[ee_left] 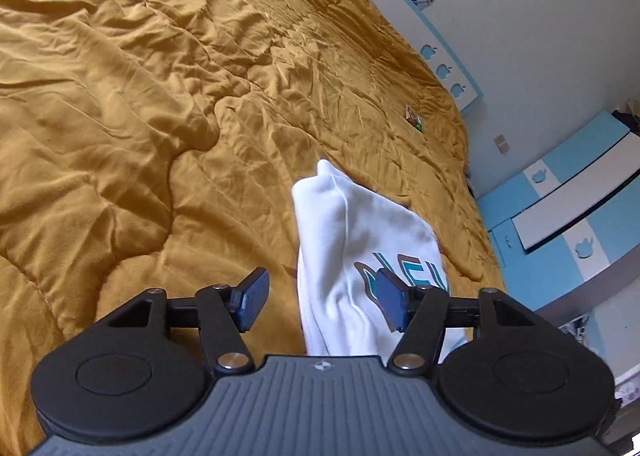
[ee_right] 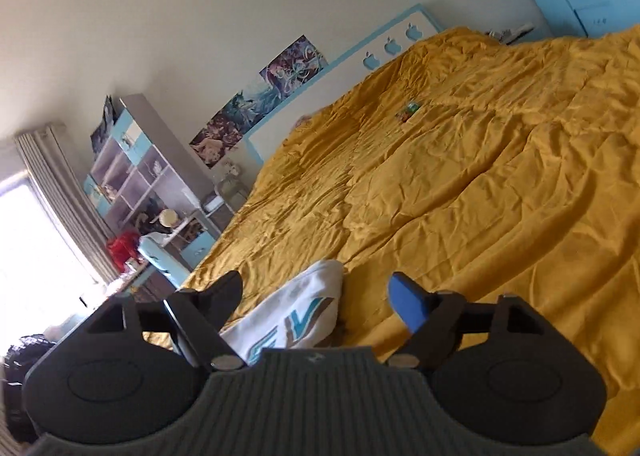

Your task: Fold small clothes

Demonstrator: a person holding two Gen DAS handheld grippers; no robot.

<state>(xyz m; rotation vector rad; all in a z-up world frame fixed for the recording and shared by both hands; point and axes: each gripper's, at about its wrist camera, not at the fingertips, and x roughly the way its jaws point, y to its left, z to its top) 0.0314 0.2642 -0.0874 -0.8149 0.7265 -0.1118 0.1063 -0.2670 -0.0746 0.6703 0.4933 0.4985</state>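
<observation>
Lying on the mustard bedspread (ee_left: 160, 95), the folded white garment (ee_left: 352, 256) sits between both spread tools, left tool (ee_left: 320, 302) and right tool (ee_right: 316, 302), neither pinching it.

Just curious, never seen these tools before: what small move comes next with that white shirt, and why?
Probably lower the left gripper and close it on the white shirt: both grippers are open, holding nothing, and the shirt lies bunched on the quilt.

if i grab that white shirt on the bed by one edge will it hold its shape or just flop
Probably flop: the white shirt lies in soft rounded folds on the yellow quilt, so a lifted edge would likely drape and the fold come undone. It looks thin, so likely light. Pushed, it may bunch up instead of sliding, since the quilt is itself rumpled.
</observation>
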